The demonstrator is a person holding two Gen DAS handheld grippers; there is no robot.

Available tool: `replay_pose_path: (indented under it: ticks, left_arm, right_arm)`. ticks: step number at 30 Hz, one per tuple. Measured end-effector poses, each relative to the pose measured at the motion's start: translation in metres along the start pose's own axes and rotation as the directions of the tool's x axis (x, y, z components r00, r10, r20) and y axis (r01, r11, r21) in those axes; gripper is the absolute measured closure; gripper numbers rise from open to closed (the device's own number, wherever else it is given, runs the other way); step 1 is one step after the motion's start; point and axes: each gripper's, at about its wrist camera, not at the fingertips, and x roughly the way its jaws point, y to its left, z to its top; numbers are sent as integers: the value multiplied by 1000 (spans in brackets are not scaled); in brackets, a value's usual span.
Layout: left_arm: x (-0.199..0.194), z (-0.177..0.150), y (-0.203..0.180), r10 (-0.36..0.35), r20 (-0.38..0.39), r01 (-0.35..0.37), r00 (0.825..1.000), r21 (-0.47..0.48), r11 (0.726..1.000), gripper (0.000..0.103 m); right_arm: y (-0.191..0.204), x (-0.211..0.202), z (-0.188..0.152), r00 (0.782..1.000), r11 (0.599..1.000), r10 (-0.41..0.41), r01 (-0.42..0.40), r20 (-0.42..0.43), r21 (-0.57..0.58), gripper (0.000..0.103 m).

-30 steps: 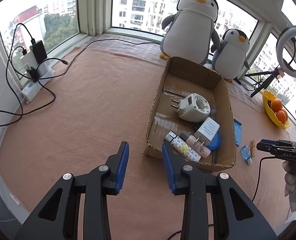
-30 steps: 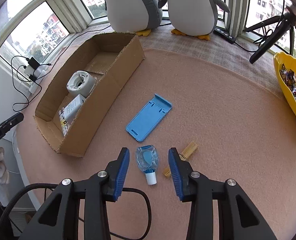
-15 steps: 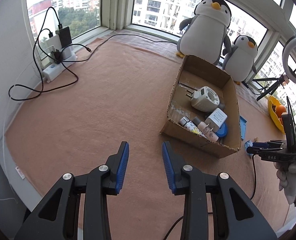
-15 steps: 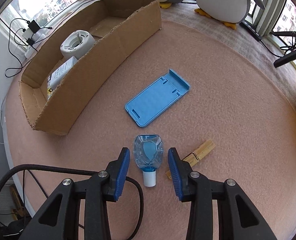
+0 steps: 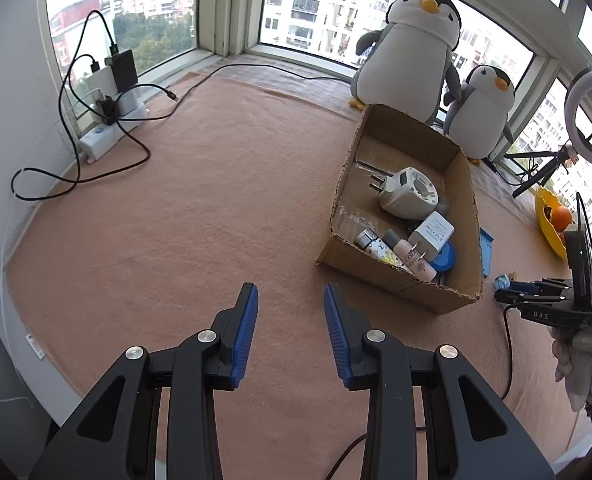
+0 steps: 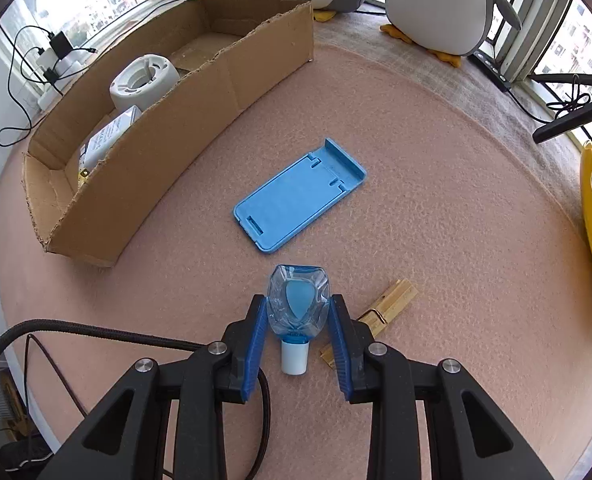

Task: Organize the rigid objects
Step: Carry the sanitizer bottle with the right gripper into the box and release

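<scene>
In the right wrist view my right gripper [image 6: 297, 306] is open, its jaws on either side of a small clear blue bottle [image 6: 297, 304] with a white cap that lies on the pink mat; the pads look close to or touching its sides. A blue phone stand [image 6: 300, 194] lies flat beyond it, and a wooden clothespin [image 6: 380, 312] lies just right. The cardboard box [image 6: 167, 136] at left holds a white adapter [image 6: 143, 80] and a charger. In the left wrist view my left gripper [image 5: 290, 306] is open and empty over bare mat, left of the box [image 5: 466, 216].
Two penguin plush toys [image 5: 412, 52] stand behind the box. A power strip with chargers and cables [image 5: 107, 120] sits by the left window. A yellow fruit bowl [image 5: 550, 224] and a ring light on a tripod [image 5: 590, 112] are at the right.
My right gripper moved forward and down so the blue bottle now sits between its jaws. My left gripper pulled back from the box.
</scene>
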Motion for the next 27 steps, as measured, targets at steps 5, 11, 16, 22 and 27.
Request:
replay_pose_path:
  ticks: [5,11,16,22,27]
  left_arm:
    - [8,6,-4,-4,-6,4,1000,10,1000,70]
    - [20,21,-12,-15,-8,15,1000,36,999,70]
    - [34,35,-20,-25,-11,26,1000,59,998,70]
    - [53,52,-27,-31,-18,33,999,89,995,70]
    - [70,61,-31,-39,-33,42,999,109,993,70]
  right_arm:
    - [-3,-20,-4,998,999,-17,15,56,36,75]
    - [4,-48,9,987,998,-63,58,147,37,75]
    - [9,-60,33,977,998,-32,19,209,61,75]
    - [27,-71,47,966,996,40,-58,255,64,75]
    - [46,-74,58,956,990,100,-122,274,66,75]
